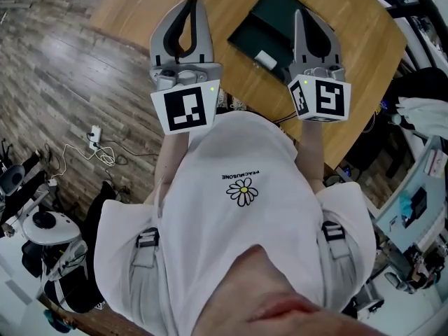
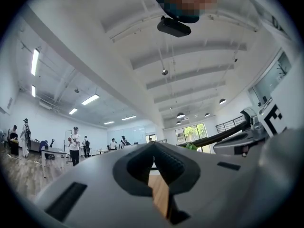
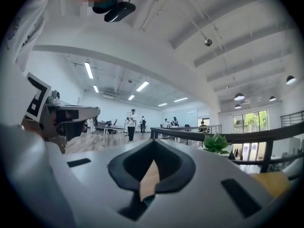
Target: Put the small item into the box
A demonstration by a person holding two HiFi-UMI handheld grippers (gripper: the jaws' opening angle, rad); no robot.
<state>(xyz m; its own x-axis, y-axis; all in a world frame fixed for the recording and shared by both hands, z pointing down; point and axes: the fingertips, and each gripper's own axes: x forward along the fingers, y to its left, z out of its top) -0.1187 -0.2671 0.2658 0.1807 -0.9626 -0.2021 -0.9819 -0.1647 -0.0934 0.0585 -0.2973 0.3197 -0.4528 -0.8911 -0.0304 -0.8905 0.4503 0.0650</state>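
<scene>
Jaws of our left gripper were pressed together at the tips and held nothing. Those of our right gripper were likewise closed and empty. The small item, a pale whitish block, lay on the dark surface of the box, at its near edge. We could not tell whether it sat inside. The right gripper hung over the box's near right corner and covered it, just beside the item. The left gripper hovered well left of the box, above the wooden table. Far left of the box, a white cable trailed on the plank floor.
</scene>
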